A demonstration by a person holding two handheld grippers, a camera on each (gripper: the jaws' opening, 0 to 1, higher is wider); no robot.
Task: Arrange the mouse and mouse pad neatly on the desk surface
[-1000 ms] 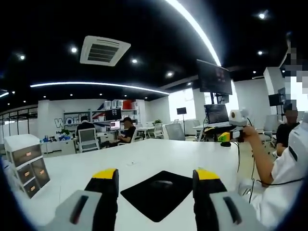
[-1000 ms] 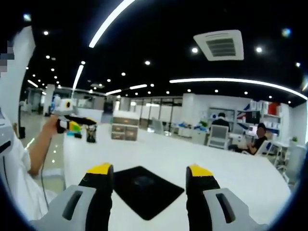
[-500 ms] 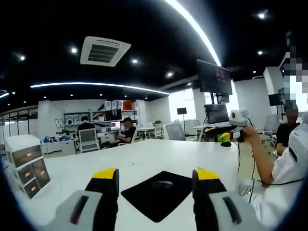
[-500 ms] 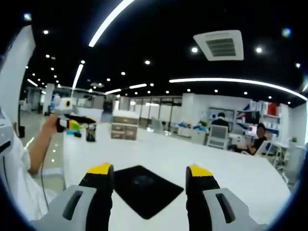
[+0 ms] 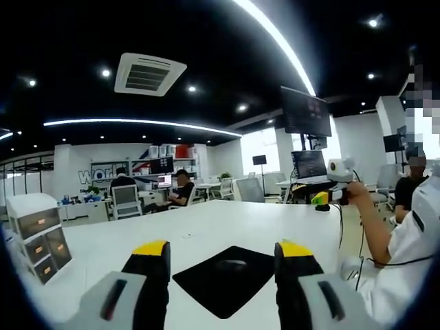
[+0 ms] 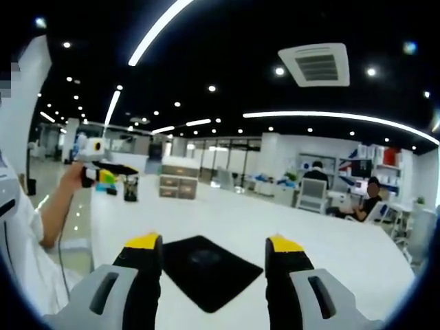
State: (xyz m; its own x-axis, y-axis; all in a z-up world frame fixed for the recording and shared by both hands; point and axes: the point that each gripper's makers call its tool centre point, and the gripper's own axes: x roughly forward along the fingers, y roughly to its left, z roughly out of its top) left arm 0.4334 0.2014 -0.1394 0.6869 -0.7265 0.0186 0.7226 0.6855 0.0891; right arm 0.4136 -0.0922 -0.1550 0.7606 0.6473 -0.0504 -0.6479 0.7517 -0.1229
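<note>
black on white: one mouse pad [image 5: 225,277] lies flat on the white desk [image 5: 206,227], and one dark mouse [image 5: 232,262] sits on it, near the pad's middle. in the left gripper view my left gripper [image 5: 221,256] has its two yellow-tipped jaws spread wide with nothing between them, hanging above the desk with the pad showing in the gap. in the right gripper view my right gripper [image 6: 208,249] is spread the same way, holding nothing, the pad [image 6: 205,268] and the faint mouse [image 6: 203,258] between its jaws. one small drawer unit [image 5: 36,234] stands on the desk, well apart from the pad.
</note>
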